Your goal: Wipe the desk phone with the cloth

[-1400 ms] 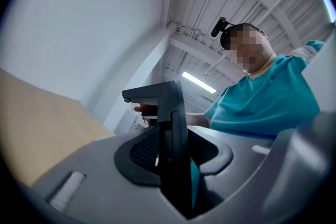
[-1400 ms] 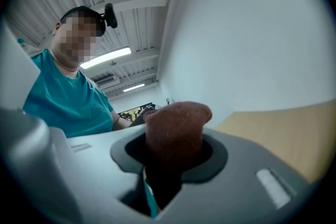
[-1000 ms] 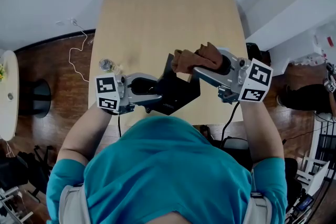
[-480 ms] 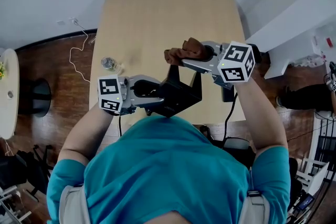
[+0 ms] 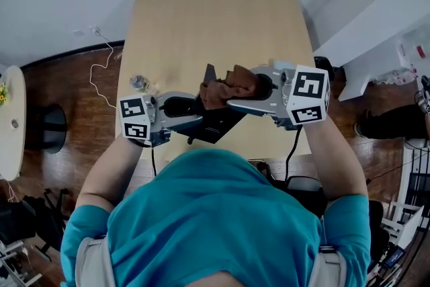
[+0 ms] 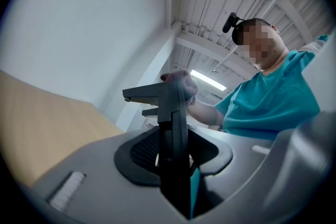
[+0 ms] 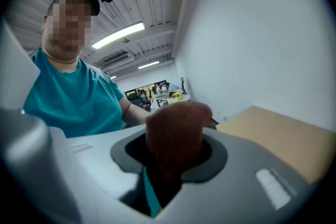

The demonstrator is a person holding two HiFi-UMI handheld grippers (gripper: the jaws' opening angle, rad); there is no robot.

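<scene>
Holding the desk phone [image 5: 220, 124] above the near tabletop [image 5: 201, 23], the left gripper [image 5: 196, 119] has its fingers clamped on a thin edge. The right gripper [image 5: 232, 99] has its fingers pinching the cloth [image 5: 225, 85] against it. Hard rubbing could probably twist the phone loose.

An office: pale wooden desk [image 5: 201, 23], desk phone [image 5: 222, 124], ceiling strip lights [image 7: 118, 35].

Desk phone [image 5: 222, 123] partly hidden behind cloth [image 5: 228, 85], small shiny object [image 5: 139, 83] too small to identify
</scene>
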